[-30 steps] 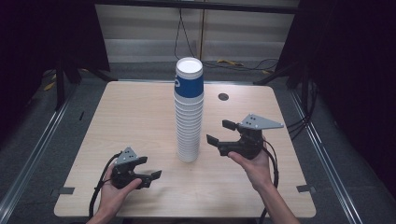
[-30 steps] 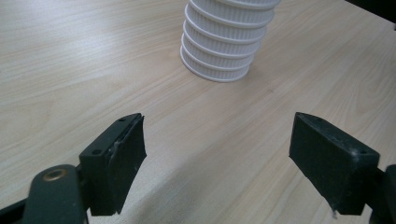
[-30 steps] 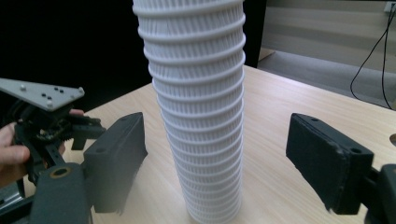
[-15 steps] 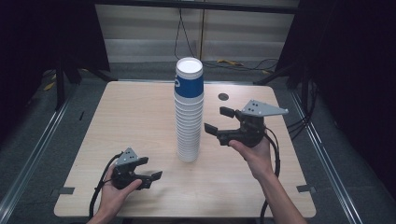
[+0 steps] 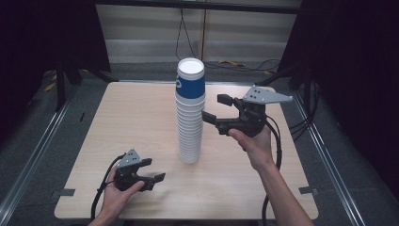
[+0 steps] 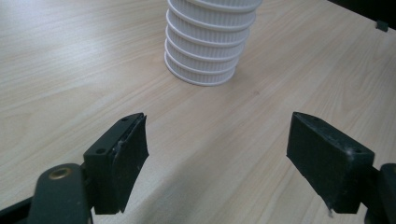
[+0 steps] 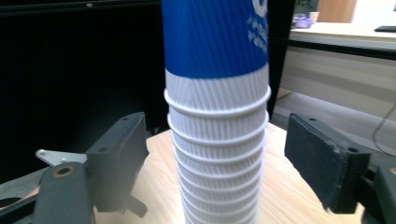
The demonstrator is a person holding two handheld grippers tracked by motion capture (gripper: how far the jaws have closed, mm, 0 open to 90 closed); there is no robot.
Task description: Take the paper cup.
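A tall stack of white ribbed paper cups (image 5: 189, 134) stands mid-table, with a blue cup (image 5: 190, 85) on top. My right gripper (image 5: 214, 108) hovers at the stack's right, level with its upper part. Its jaws have just been closing and are still open. In the right gripper view the stack (image 7: 217, 140) and blue cup (image 7: 215, 32) stand in line between the jaws with gaps on both sides, pads not touching. My left gripper (image 5: 155, 169) rests low at the table's front left, open and holding nothing. In the left gripper view the stack's base (image 6: 205, 56) is well ahead of the wide jaws.
The wooden table (image 5: 131, 117) has bare surface on both sides of the stack. Tape tabs (image 5: 63, 192) mark its front corners. Metal rails (image 5: 33, 155) run along the floor on each side, and cables (image 5: 183, 33) hang at the back.
My right gripper has risen beside the stack, from near its middle up to its upper part, and moved slightly away from me. The left gripper and the stack have stayed put.
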